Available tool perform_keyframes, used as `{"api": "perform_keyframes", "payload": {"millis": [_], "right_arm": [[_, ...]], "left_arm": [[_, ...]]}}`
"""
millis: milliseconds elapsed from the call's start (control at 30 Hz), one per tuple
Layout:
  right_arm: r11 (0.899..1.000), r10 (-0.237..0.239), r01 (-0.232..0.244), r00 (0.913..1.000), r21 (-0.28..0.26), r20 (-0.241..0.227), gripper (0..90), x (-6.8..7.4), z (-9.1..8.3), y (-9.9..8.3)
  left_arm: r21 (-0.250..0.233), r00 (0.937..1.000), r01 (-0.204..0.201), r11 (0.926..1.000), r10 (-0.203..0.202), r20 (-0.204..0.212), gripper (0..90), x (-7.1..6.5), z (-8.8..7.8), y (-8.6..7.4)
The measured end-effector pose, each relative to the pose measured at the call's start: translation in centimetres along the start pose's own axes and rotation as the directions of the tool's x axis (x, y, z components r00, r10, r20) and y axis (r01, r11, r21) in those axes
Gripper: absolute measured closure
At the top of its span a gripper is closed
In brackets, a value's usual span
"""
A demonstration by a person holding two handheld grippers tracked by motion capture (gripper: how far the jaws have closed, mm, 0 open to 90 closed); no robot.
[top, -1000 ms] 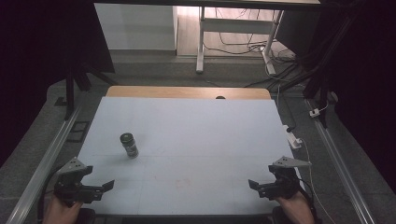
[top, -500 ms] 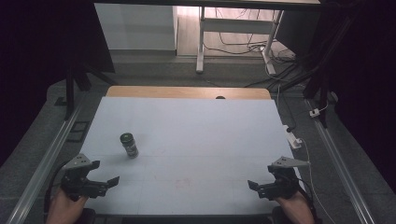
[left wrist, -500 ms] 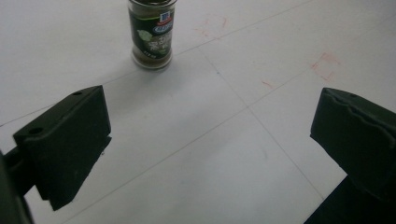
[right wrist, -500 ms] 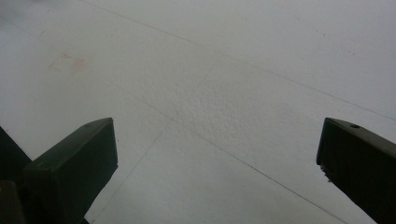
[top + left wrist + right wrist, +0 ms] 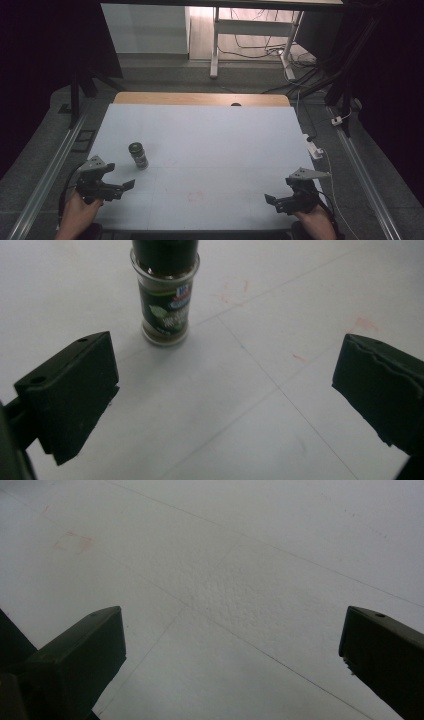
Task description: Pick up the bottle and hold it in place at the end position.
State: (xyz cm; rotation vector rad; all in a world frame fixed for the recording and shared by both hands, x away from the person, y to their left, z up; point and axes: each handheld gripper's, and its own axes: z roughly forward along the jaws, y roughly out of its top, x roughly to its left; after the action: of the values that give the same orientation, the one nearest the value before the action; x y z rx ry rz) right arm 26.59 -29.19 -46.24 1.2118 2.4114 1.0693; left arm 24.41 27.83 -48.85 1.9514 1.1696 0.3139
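Observation:
A small glass spice jar (image 5: 138, 155) with a dark lid and a green label stands upright on the white table (image 5: 210, 145), left of centre. In the left gripper view the spice jar (image 5: 165, 290) is ahead and slightly left of the gap between the black jaws. My left gripper (image 5: 125, 186) hovers near the table's front left, a short way below the jar, open and empty. The left gripper (image 5: 225, 395) has its jaws spread wide. My right gripper (image 5: 270, 200) stands open near the front right, and the right gripper (image 5: 230, 655) has bare tabletop between its jaws.
Faint pencil lines and a reddish smudge (image 5: 196, 197) mark the white tabletop. A wooden strip (image 5: 200, 99) runs along the far edge. Metal rails (image 5: 50, 170) flank both sides. A white power strip (image 5: 315, 150) lies off the right edge, with cables and a stand behind.
My left gripper has moved forward and right toward the spice jar. The right gripper has barely shifted. The jar has stayed put.

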Motion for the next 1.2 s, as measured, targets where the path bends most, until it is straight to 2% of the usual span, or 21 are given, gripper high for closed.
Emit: {"api": "perform_keyframes", "payload": {"millis": [67, 267, 500, 600, 800, 1167, 1200], "right_arm": [[1.0, -0.002, 0.002, 1.0, 0.002, -0.001, 0.0, 0.0, 0.0, 0.0], [1.0, -0.01, 0.01, 0.9999, 0.004, -0.002, 0.0, 0.0, 0.1, 0.0], [1.0, -0.017, 0.017, 0.9998, 0.012, -0.003, 0.0, 0.1, 0.1, 0.0], [1.0, -0.018, 0.018, 0.9998, 0.014, -0.003, 0.0, 0.1, 0.1, 0.0], [1.0, -0.022, 0.022, 0.9997, 0.017, -0.005, 0.0, 0.2, 0.2, 0.0], [0.999, -0.028, 0.028, 0.9996, 0.021, -0.005, 0.0, 0.2, 0.2, 0.0], [0.999, -0.028, 0.028, 0.9996, 0.022, -0.005, 0.0, 0.2, 0.2, 0.0]], "left_arm": [[-0.001, 0.9998, -0.011, 0.9999, 0.011, -0.016, 0.0, 0.2, 0.4, 0.3], [0.028, 0.9994, -0.001, 0.9996, 0.002, -0.035, 0.0, 0.8, 1.7, 1.2], [0.056, 0.9979, 0.027, 0.9981, -0.023, -0.061, 0.0, 1.5, 3.1, 2.0], [0.059, 0.9969, 0.014, 0.9981, -0.009, -0.078, 0.0, 2.0, 3.7, 2.4], [0.042, 0.9987, 0.028, 0.9987, -0.026, -0.044, 0.0, 2.8, 4.5, 2.8], [0.093, 0.9986, -0.026, 0.9953, 0.03, -0.043, 0.0, 3.8, 7.1, 3.4], [0.095, 0.9989, -0.03, 0.995, 0.033, -0.033, 0.0, 3.9, 7.3, 3.4]]}}
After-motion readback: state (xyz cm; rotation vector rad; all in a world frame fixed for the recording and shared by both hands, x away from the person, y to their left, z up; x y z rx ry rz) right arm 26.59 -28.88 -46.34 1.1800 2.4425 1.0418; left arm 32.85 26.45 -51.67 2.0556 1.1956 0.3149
